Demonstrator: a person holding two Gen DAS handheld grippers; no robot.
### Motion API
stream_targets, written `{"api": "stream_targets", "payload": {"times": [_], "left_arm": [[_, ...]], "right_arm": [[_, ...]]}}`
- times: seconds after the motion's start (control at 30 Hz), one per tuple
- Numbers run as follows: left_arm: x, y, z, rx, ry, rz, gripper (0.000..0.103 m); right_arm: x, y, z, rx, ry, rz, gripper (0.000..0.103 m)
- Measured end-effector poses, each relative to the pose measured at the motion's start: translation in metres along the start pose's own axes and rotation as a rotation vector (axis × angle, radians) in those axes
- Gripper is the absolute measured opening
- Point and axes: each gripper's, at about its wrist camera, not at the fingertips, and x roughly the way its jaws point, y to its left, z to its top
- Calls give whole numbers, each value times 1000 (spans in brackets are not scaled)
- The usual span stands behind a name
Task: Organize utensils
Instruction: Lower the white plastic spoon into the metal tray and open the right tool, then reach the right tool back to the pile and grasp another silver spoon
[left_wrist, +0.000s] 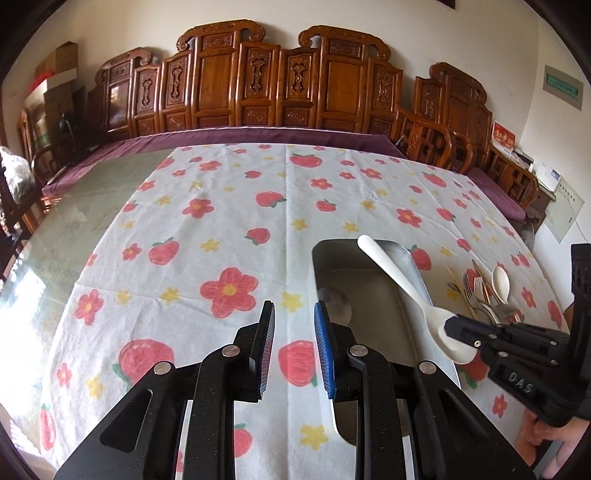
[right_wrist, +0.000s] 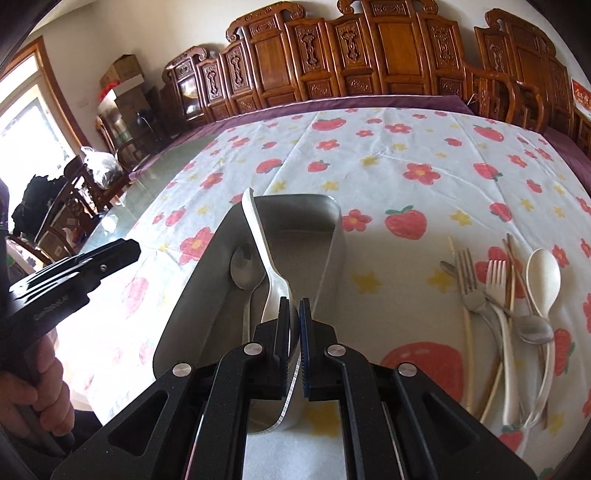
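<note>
Here, from the left wrist view, our left gripper (left_wrist: 294, 343) hangs empty, its fingers (left_wrist: 324, 347) parted over the cloth beside the metal tray (left_wrist: 373, 258), while our right gripper (left_wrist: 452, 326) pinches the bowl of a white spoon (left_wrist: 391, 269) whose handle slants up across the tray. From the right wrist view, the right gripper (right_wrist: 294, 332) is clenched on that white spoon (right_wrist: 258, 240), held above the metal tray (right_wrist: 207, 266), where a steel spoon (right_wrist: 245, 271) already lies. Toward the tabletop's right edge waits a pile of forks and spoons (right_wrist: 506, 306). We judge the spoon light, stiff and slick; gripped at the bowl end it may pivot, so mid-handle seems safer.
</note>
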Motion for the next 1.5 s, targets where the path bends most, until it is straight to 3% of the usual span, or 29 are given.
{"api": "stream_targets", "payload": {"times": [0.13, 0.23, 0.47, 0.67, 0.73, 0.8, 0.97, 1.13, 1.5], "left_arm": [[-1, 6, 1, -17, -3, 1, 20], [-1, 7, 2, -15, -4, -2, 21], [-2, -3, 1, -1, -8, -16, 22], [-4, -26, 0, 20, -14, -50, 33], [-4, -35, -1, 26, -16, -68, 38], [-4, -46, -3, 39, -17, -84, 45], [-3, -75, -9, 70, -13, -116, 46], [3, -97, -18, 95, 9, -141, 46], [5, -139, -36, 165, 23, -184, 46]], "right_arm": [[9, 8, 0, 24, 23, 29, 13], [11, 12, -4, 15, 40, 104, 15], [-12, 8, -8, -50, 4, 113, 15], [-59, -33, -9, -124, -80, -5, 15], [-69, -52, -10, -142, -97, -60, 24], [-73, -77, -11, -158, -96, -126, 29], [-67, -139, -13, -167, -68, -256, 30], [-52, -174, -19, -133, -50, -255, 34], [-28, -176, -25, -112, -3, -211, 34]]}}
